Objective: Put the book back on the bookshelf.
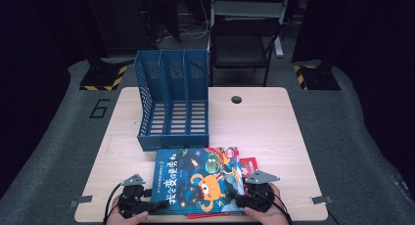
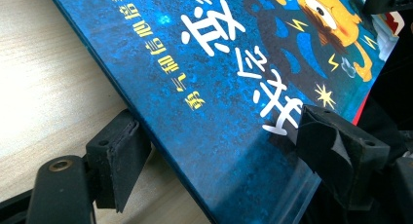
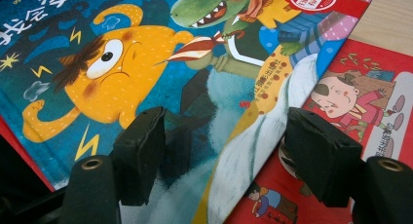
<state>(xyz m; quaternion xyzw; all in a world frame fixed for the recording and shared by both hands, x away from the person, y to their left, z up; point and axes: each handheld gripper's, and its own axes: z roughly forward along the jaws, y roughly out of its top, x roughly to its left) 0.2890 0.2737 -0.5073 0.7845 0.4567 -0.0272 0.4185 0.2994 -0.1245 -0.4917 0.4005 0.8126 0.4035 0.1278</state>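
Gripping stage: my left hand-held gripper (image 2: 214, 156) straddles the blue book (image 1: 198, 181) edge unclamped; right hand-held gripper (image 3: 226, 156) released above it. Next: clench, lift toward file rack (image 1: 173, 107) at 12 o'clock.

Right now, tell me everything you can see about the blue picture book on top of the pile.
The blue picture book is a glossy-covered children's book with white and yellow Chinese characters, an orange one-eyed monster and a green toothy creature. It lies closed, cover up, at the table's near edge, just in front of the blue file rack, on a red book that pokes out at its right. The left claw straddles its near left corner; the right claw stands open over its right edge.
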